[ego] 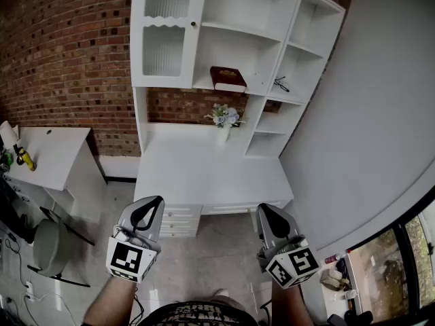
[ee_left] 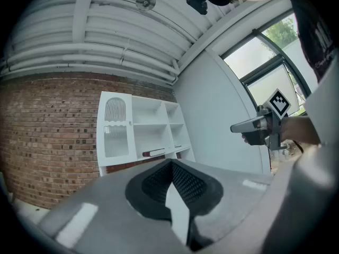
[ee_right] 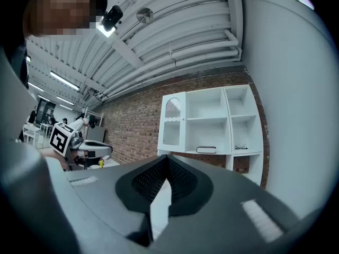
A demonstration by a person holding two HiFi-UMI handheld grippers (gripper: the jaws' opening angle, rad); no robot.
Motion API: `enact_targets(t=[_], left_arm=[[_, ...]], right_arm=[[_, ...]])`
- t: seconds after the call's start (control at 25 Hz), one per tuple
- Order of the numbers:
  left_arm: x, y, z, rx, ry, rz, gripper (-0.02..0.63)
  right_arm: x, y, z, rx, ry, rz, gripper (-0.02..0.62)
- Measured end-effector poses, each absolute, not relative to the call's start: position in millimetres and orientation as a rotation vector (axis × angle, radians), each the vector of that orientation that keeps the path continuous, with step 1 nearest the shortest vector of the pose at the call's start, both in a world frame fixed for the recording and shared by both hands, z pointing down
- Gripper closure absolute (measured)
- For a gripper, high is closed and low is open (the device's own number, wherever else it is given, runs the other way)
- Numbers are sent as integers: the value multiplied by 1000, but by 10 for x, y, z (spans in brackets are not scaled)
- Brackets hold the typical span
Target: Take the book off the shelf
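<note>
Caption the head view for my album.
Jaws shut and empty, the left gripper and right gripper face a white shelf unit where a dark red book lies flat.

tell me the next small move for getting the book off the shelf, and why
Probably step up to the desk and lift the right gripper toward the book, opening its jaws on the way. It and the left gripper are shut and empty, well short of the desk, while the book lies flat on a shelf above it.

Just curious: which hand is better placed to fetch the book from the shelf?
Probably right, narrowly: the book lies nearer the right gripper than the left gripper. Both are shut and far from it.
</note>
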State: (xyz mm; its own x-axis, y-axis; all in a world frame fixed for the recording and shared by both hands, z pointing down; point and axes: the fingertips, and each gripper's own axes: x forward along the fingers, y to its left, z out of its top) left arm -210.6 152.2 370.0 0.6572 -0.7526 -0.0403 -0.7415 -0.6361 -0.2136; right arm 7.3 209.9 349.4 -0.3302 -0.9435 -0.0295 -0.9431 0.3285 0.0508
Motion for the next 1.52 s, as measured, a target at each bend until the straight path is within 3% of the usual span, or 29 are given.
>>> enact_targets(t=[0.64,1.12,1.52], left_arm=[[-2076,1448,3550,-2676,1203,35,606],[-1429,611,3827,-2781,1215,26,606],[-663,-1,3840,-2780,1227,-3,606]], right_arm=[[38,2022,3499,1795,-2639,-79,572],[656,1100,3747,1742,-2716,27,574],[1570,508,3738,1803,-2711,86,574]])
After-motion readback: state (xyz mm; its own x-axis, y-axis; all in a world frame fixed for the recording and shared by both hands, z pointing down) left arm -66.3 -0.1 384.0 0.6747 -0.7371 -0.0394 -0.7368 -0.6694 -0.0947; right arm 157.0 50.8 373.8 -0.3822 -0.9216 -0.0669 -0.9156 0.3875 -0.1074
